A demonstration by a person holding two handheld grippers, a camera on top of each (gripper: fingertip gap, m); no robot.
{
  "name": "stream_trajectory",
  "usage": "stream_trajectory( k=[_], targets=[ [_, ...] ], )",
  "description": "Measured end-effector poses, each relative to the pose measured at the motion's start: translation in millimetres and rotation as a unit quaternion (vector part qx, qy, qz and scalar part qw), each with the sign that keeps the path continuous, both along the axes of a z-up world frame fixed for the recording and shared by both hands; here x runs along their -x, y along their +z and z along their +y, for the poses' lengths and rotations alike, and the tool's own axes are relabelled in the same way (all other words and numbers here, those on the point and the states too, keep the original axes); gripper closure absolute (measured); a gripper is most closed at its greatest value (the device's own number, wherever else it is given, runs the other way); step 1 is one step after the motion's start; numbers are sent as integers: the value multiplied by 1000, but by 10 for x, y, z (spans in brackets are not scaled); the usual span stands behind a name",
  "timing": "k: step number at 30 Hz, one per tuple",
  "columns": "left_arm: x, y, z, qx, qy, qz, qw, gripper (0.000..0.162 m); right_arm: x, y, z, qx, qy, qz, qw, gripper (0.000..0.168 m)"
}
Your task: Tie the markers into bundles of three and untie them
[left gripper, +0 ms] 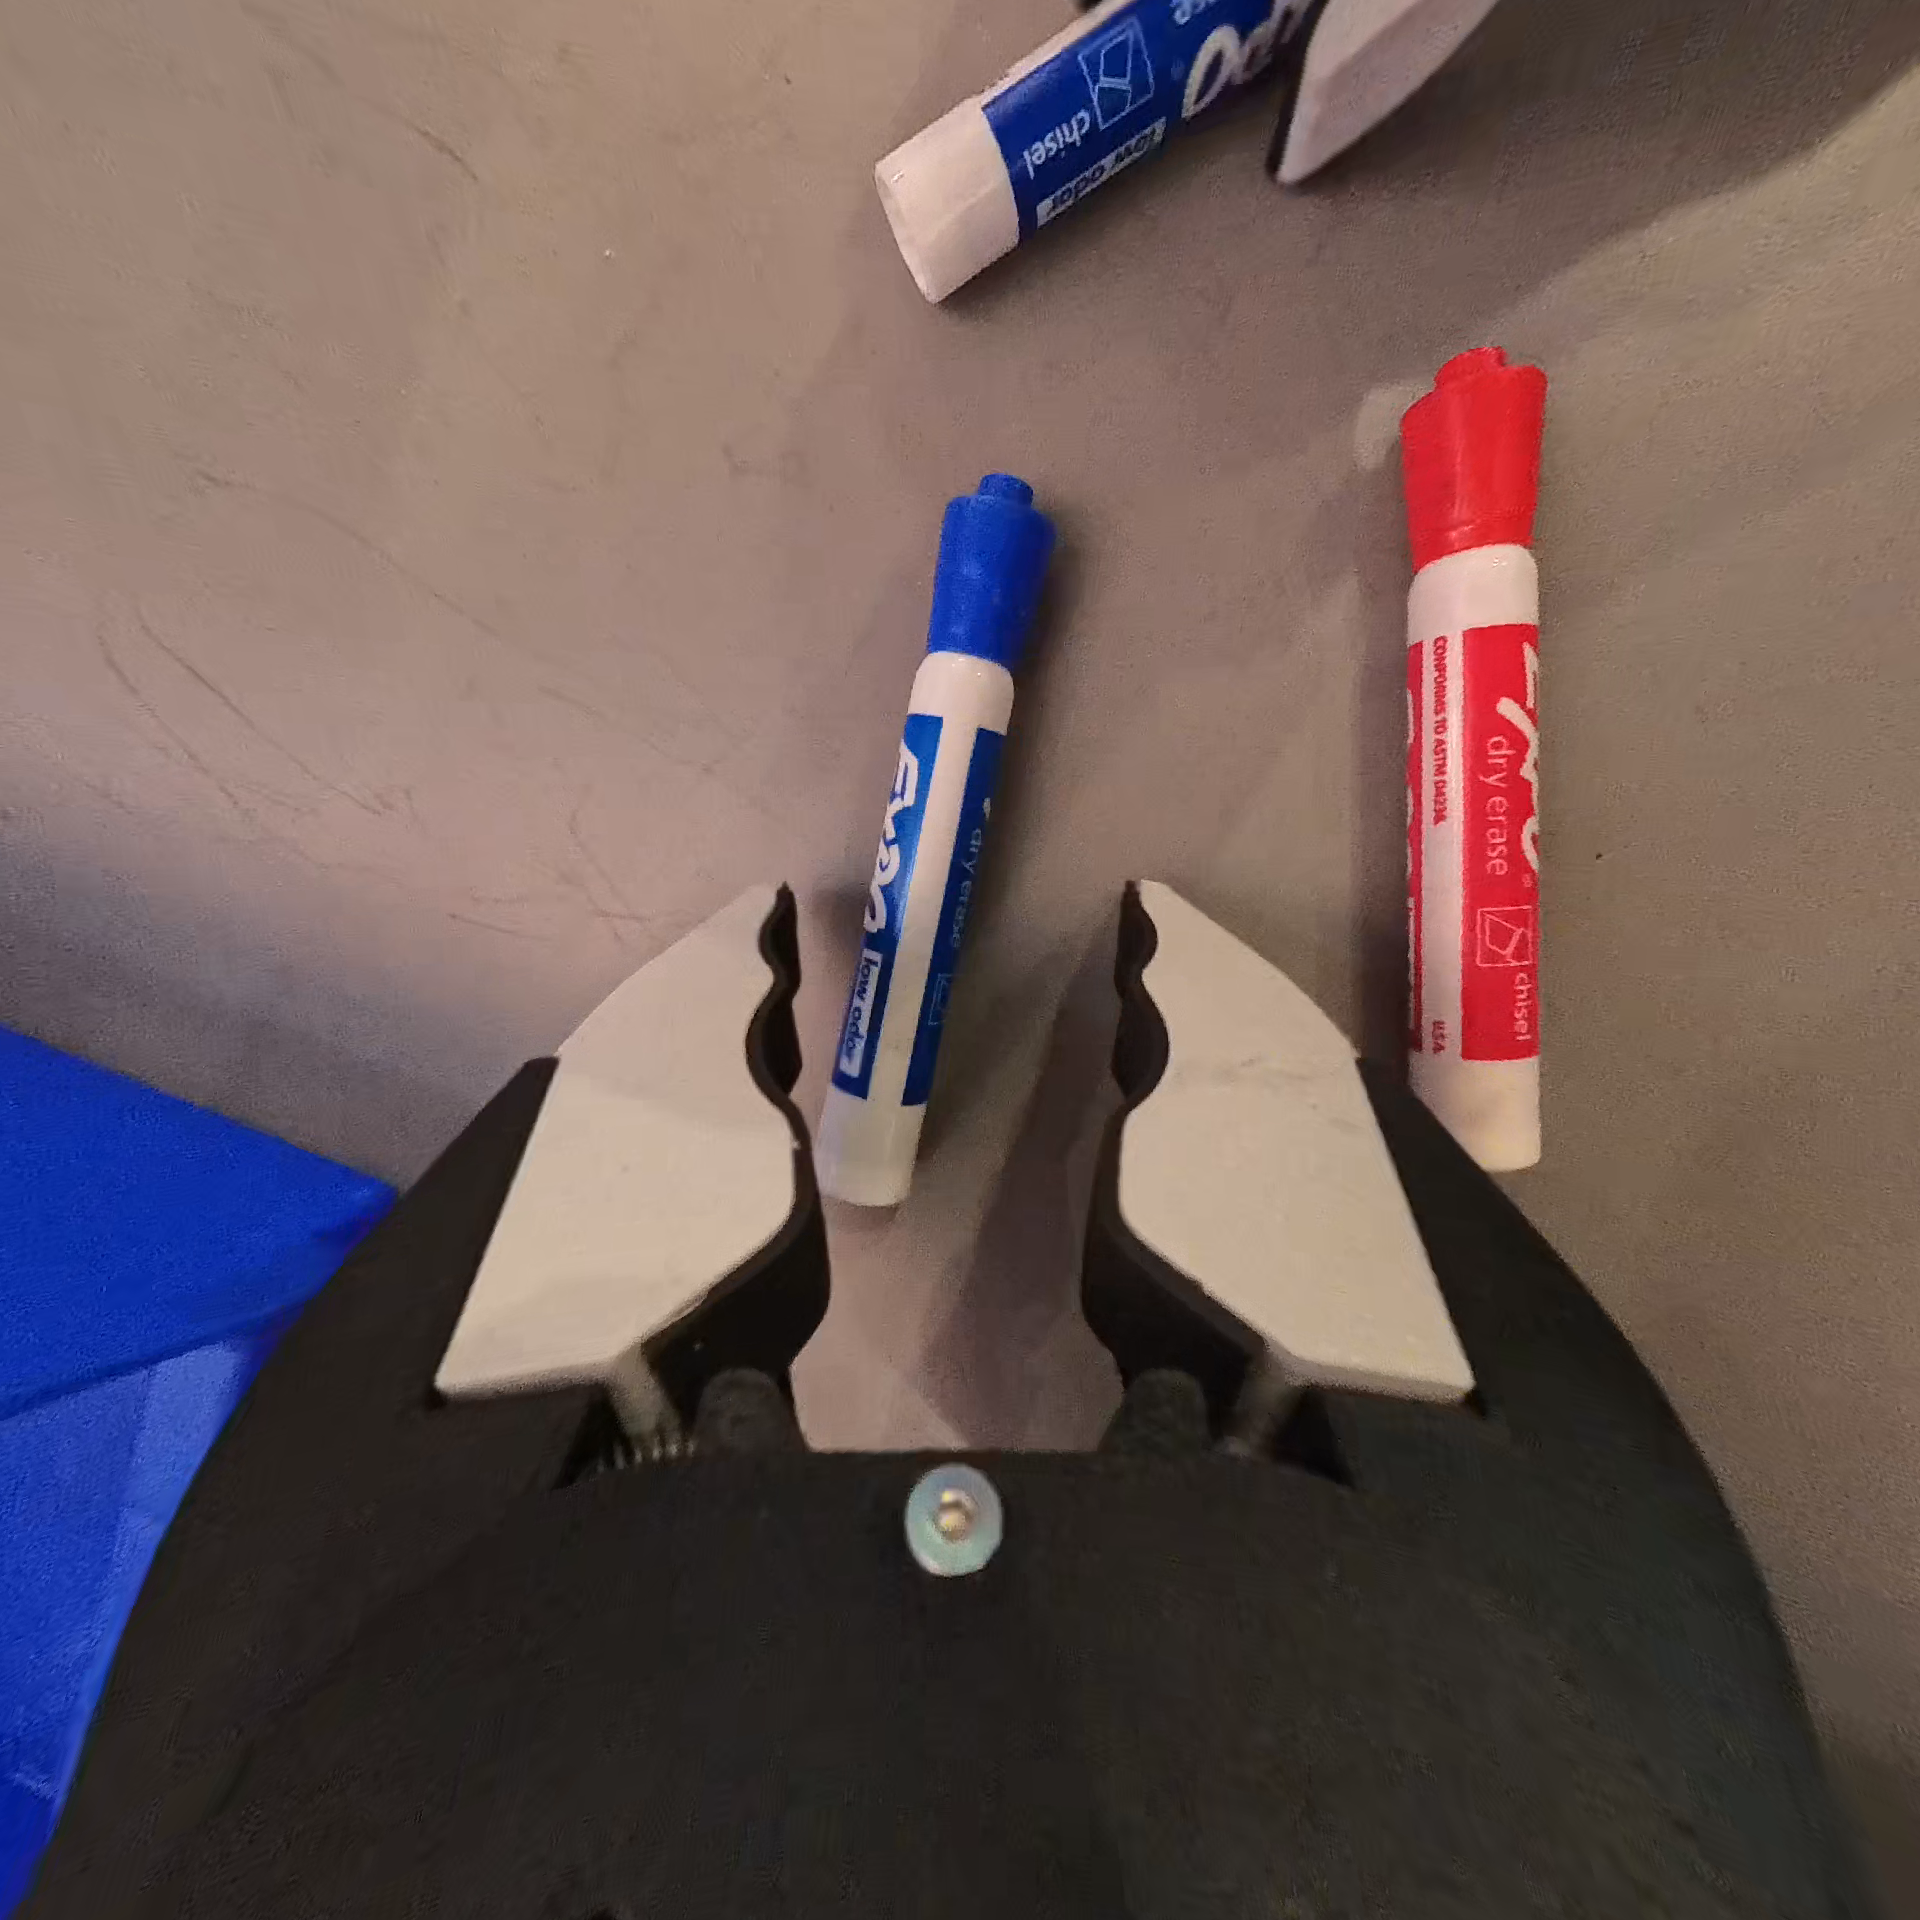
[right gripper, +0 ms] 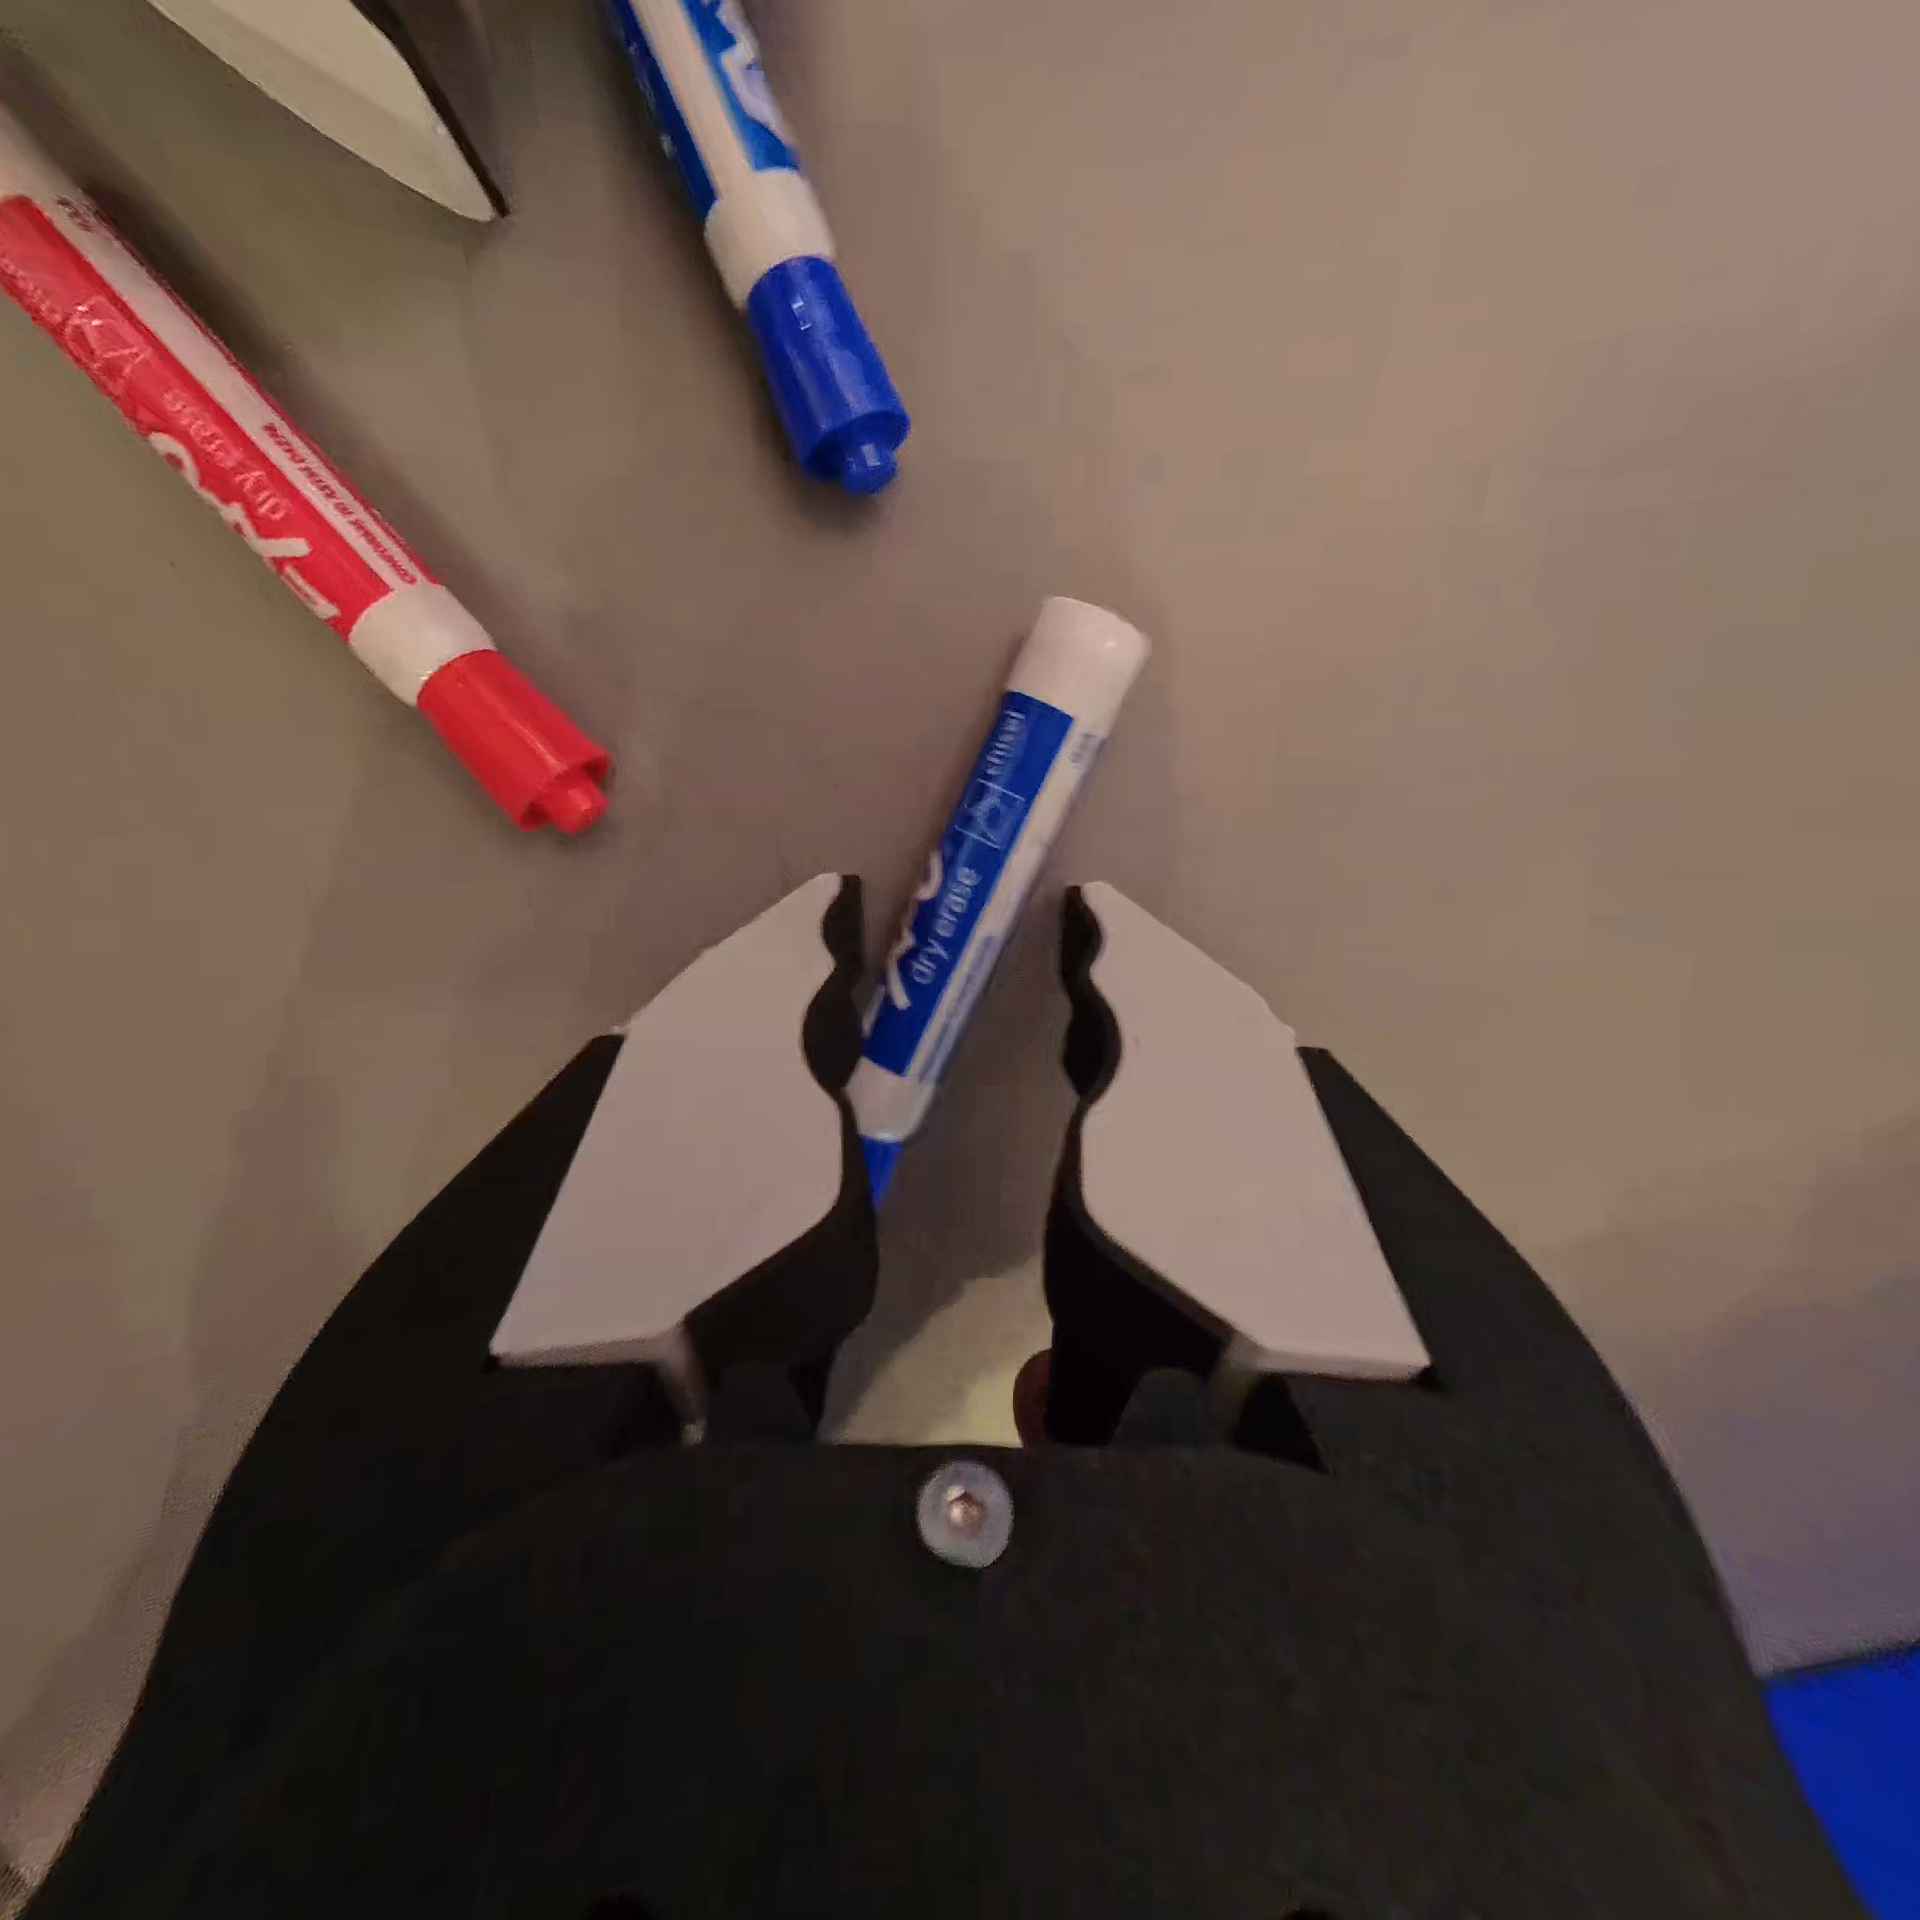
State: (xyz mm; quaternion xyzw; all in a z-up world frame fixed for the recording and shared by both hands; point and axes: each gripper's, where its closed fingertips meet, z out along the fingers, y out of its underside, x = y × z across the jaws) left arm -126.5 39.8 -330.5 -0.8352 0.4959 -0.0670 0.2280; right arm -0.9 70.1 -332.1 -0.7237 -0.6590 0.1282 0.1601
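Observation:
Three markers lie apart on a grey table. In the left wrist view a blue marker lies between the fingers of my open left gripper, cap pointing away. A red marker lies just right of it. A second blue marker lies at the top, beside a finger of the other gripper. In the right wrist view that second blue marker lies between the fingers of my open right gripper, close against the left finger, its cap hidden. The red marker and the first blue marker lie beyond.
The grey table shows around the markers. A bright blue surface lies at the lower left of the left wrist view and shows at the lower right of the right wrist view. A finger of the left gripper shows top left.

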Motion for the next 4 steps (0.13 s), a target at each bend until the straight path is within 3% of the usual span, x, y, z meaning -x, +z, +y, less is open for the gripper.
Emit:
stream_trajectory(
  k=[1, 4],
  targets=[
    [-5, -3, -1, 0, 1, -4, 1000, 104, 25, -5, -25, 5, 5, 8, 1000, 147],
    [-5, -6, -8, 2, 2, -12, 1000, 104, 14, 7, 0, 6, 4, 16, 1000, 150]
  ],
)
